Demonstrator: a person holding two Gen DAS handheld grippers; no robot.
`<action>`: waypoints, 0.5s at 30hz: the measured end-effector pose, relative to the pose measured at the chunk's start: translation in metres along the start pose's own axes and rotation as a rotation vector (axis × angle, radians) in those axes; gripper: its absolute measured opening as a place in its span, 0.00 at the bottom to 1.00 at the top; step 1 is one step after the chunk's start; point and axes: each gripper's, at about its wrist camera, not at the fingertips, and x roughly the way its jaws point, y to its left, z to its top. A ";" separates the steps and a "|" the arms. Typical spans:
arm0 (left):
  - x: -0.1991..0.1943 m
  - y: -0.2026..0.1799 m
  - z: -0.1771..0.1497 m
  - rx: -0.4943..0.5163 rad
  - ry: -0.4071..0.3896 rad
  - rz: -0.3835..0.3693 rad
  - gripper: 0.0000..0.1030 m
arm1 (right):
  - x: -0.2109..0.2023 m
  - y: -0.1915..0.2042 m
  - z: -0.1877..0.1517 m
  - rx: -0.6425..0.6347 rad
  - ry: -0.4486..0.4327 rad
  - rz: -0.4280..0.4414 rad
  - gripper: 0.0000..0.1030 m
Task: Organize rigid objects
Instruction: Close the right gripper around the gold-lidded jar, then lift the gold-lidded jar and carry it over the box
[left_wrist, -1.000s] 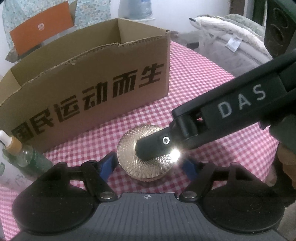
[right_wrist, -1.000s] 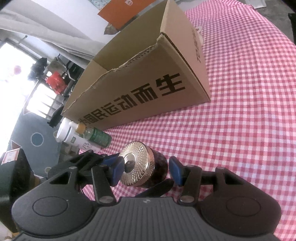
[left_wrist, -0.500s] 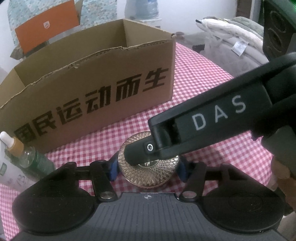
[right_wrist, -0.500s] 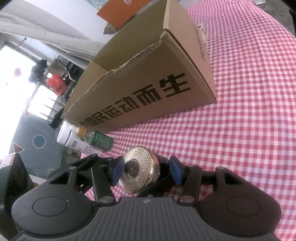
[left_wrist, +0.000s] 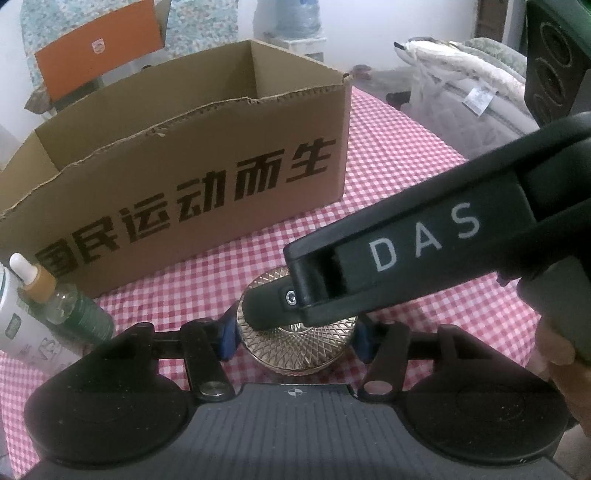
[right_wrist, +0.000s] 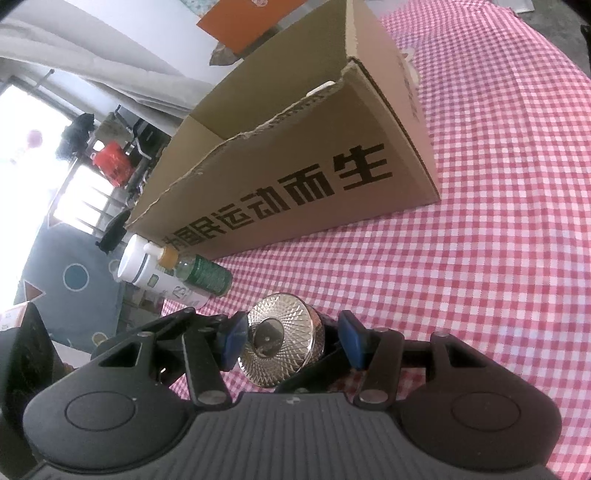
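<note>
Gold-lidded jar (left_wrist: 295, 343) on checked cloth (right_wrist: 480, 240) before cardboard box (left_wrist: 184, 192), clamped by left gripper (left_wrist: 293, 341), newly closed, and right gripper (right_wrist: 291, 339); opposed pulls may twist it loose.

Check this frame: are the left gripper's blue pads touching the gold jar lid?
Touching. In the left wrist view the left gripper, whose jaws have just been closing, has a blue pad pressed against each side of the gold jar lid, with no checked cloth showing between.

Left tongs (left_wrist: 295, 338) closed onto gold-lidded jar (left_wrist: 291, 350) since earlier.
</note>
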 end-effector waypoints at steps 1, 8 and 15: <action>-0.002 0.001 -0.001 -0.001 -0.002 0.001 0.55 | 0.000 0.002 0.000 -0.004 -0.001 -0.001 0.55; -0.016 0.004 -0.005 -0.006 -0.021 0.003 0.55 | 0.001 0.013 -0.003 -0.028 -0.012 -0.001 0.55; -0.028 0.003 -0.010 -0.009 -0.047 0.012 0.55 | -0.003 0.023 -0.007 -0.051 -0.028 0.002 0.55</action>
